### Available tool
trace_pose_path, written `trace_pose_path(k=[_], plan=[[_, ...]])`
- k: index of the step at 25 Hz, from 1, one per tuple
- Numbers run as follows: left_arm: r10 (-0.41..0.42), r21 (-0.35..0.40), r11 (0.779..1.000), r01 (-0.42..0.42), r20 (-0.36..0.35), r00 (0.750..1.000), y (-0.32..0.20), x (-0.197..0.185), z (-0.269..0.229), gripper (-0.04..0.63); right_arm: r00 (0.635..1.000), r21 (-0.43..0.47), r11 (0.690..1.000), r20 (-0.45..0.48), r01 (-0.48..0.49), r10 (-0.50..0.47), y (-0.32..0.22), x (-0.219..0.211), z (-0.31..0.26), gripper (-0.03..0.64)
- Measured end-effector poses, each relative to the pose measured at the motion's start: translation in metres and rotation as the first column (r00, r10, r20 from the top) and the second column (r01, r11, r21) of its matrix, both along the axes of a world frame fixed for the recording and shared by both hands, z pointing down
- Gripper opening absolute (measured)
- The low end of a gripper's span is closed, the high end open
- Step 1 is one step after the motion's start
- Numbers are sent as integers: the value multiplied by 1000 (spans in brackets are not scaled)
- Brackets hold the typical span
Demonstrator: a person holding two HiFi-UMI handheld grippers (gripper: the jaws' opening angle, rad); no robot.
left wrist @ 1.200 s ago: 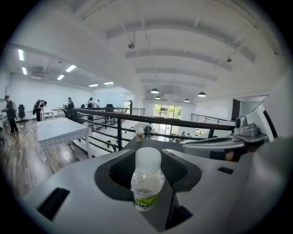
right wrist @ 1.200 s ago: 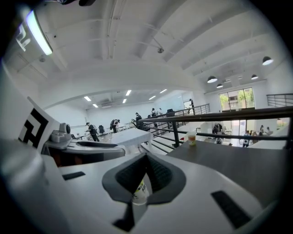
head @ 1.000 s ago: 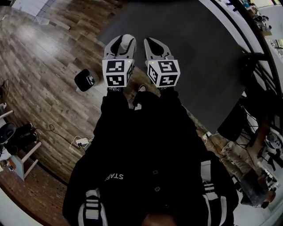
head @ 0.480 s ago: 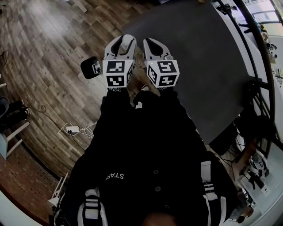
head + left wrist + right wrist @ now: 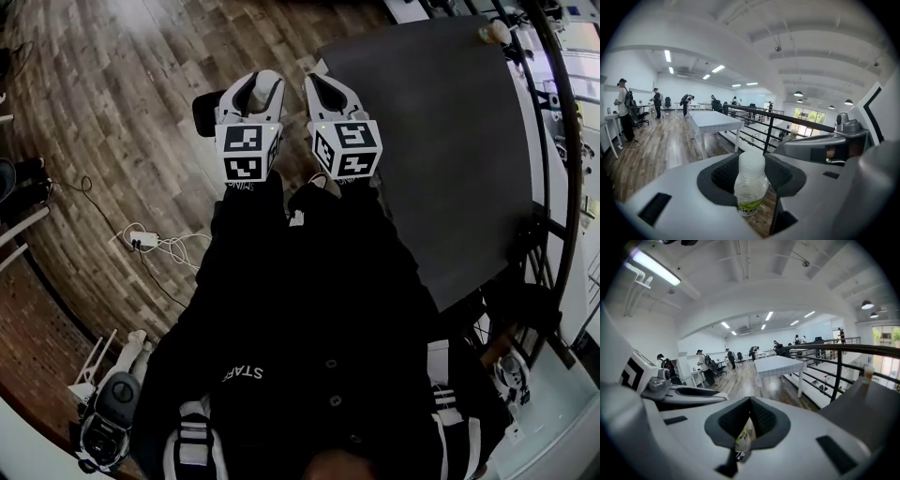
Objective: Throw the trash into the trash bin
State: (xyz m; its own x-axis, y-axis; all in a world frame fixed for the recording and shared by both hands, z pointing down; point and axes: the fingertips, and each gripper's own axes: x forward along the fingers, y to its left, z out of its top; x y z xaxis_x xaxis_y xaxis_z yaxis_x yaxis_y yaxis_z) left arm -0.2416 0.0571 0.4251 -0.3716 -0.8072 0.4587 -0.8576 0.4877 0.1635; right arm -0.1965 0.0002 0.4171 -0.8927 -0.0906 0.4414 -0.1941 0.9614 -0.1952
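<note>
Left gripper view: the left gripper is clamped on a small clear bottle, white cap up, long axis upright between the jaws, green label low on it; in the right gripper view the right gripper has its jaws together on a thin crumpled wrapper, with only a printed edge poking out of the pinch; so the trash is in hand, one piece each, not yet binned. In the head view both grippers sit side by side just ahead of the person's dark jacket, pointing forward and somewhat down over the wooden floor; just beyond the left gripper's jaws a black thing stands on the floor, off the left edge of the dark table, half hidden by that gripper; I take it for the trash bin, though I cannot be sure. If so, it lies ahead and slightly left, nearer the left hand, so the bottle would likely drop first; farther off stand a white table and a black railing.
</note>
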Motion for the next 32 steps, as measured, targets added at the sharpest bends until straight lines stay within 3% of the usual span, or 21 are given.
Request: trace_pose_path(k=[17, 27, 32], plan=[[-158, -112, 982, 150, -59, 986, 124, -88, 95, 173, 979, -45, 986, -123, 158, -163, 96, -97, 76, 15], [-244, -199, 955, 222, -95, 965, 165, -123, 204, 173, 949, -95, 969, -201, 228, -243, 117, -133, 165, 15], [-263, -238, 944, 229, -122, 957, 184, -128, 270, 173, 944, -139, 967, -228, 212, -240, 127, -143, 216, 15]])
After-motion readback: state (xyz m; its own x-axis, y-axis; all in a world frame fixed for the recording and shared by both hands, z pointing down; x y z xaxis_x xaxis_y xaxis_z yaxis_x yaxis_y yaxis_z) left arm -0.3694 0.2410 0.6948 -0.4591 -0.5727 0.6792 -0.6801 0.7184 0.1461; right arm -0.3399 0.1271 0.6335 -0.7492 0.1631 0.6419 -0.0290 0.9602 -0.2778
